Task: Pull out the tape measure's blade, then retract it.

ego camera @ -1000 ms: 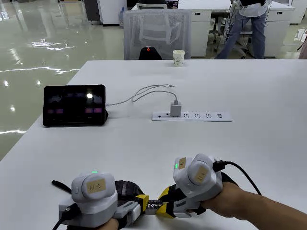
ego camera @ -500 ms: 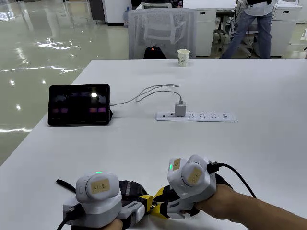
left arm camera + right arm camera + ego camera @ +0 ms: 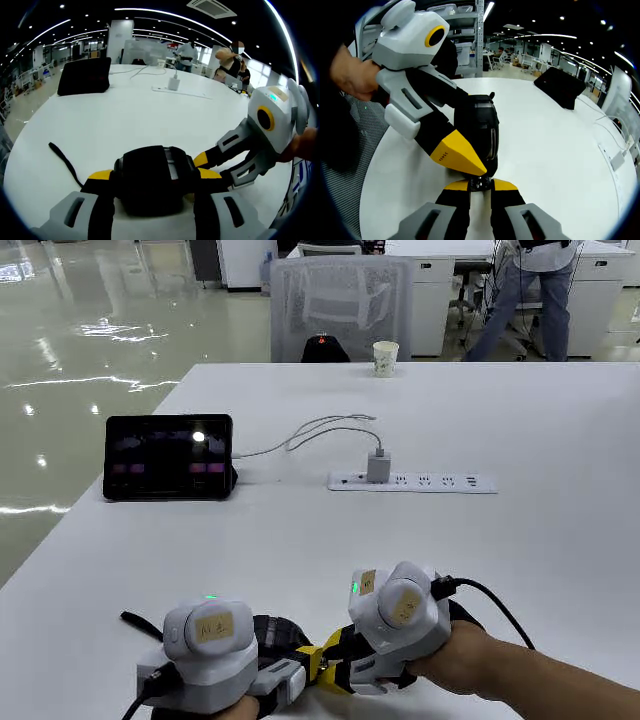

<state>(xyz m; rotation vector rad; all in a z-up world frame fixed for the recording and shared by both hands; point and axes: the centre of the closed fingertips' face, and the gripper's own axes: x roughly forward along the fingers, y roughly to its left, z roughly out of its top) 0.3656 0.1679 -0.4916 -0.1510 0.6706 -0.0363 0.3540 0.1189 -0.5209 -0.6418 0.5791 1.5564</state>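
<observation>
The black tape measure (image 3: 275, 632) lies low on the white table, and my left gripper (image 3: 300, 665) is shut on its case (image 3: 152, 177). Its black wrist strap (image 3: 62, 160) trails off to the left. My right gripper (image 3: 480, 184) is shut on the blade's end hook, right against the case's mouth (image 3: 477, 127). In the head view the right gripper (image 3: 330, 665) nearly touches the left one's yellow tips. Almost no blade shows between them. The right gripper (image 3: 210, 167) enters the left gripper view from the right.
A dark tablet (image 3: 168, 456) stands at mid-left, cabled to a charger (image 3: 378, 468) in a white power strip (image 3: 412, 481). A paper cup (image 3: 385, 358) sits at the far edge by a mesh chair (image 3: 340, 310). A person (image 3: 540, 290) stands beyond.
The right gripper has moved left toward the left gripper. The short stretch of blade seen between them a second ago has gone back into the case.
</observation>
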